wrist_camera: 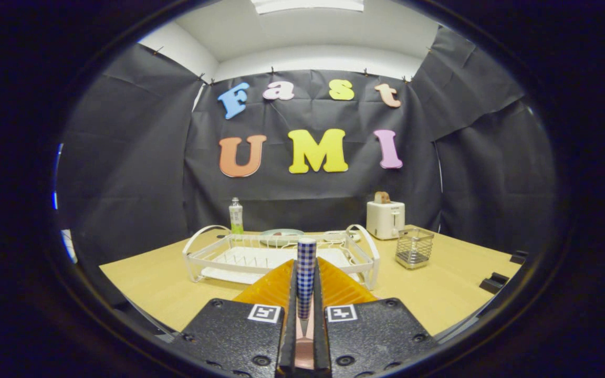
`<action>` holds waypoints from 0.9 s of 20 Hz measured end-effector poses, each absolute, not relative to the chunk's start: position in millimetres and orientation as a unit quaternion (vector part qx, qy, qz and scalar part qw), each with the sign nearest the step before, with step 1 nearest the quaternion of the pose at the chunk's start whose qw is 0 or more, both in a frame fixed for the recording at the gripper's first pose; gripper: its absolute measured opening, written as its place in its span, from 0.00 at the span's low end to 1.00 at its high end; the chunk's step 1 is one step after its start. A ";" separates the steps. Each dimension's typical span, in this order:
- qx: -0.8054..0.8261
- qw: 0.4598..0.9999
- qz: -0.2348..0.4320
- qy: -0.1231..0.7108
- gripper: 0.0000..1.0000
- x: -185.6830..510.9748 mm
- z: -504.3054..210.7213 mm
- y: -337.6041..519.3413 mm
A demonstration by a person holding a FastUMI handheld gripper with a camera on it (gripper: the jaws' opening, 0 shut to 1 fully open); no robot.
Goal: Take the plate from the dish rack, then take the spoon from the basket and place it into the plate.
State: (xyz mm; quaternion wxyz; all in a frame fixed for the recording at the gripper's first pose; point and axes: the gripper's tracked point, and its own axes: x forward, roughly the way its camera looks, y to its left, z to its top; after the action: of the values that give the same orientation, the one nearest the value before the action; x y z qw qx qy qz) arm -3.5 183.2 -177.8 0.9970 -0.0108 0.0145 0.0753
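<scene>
Across the wooden table [166, 283] we are carrying the spoon [306, 275], clenched in our gripper [305, 315] (handle upright), and judging it must next reach the plate [281, 236] beyond the dish rack [281, 257].

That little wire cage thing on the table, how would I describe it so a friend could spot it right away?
Start at the wooden table and find the big white dish rack just beyond the tongs, which are shut on a checkered spoon handle. Beside the rack, in front of the white toaster, stands the basket. It alone is small, square, and see-through metal mesh.
</scene>
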 end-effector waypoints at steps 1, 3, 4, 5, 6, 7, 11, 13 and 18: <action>-0.006 0.998 0.066 0.016 0.19 1.6 -177.3 175.7; 0.004 0.998 0.064 0.017 0.20 2.1 -177.3 165.9; 0.007 0.998 0.060 0.017 0.22 2.3 -176.7 160.4; 0.005 0.999 0.049 0.017 0.24 4.3 -176.4 150.6; 0.003 0.999 0.038 0.018 0.30 4.9 -176.5 138.8; 0.001 0.999 0.032 0.018 0.42 3.2 -173.7 134.1; -0.022 0.999 0.032 0.006 0.82 -4.4 -154.5 113.6; -0.031 0.999 0.031 0.007 0.97 -6.0 -142.9 103.1; -0.038 0.999 0.011 -0.003 1.00 -15.6 -103.6 76.5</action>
State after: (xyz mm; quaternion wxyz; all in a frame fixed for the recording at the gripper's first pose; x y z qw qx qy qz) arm -15.6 76.5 -103.6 0.9992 -0.0377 -0.0029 0.0114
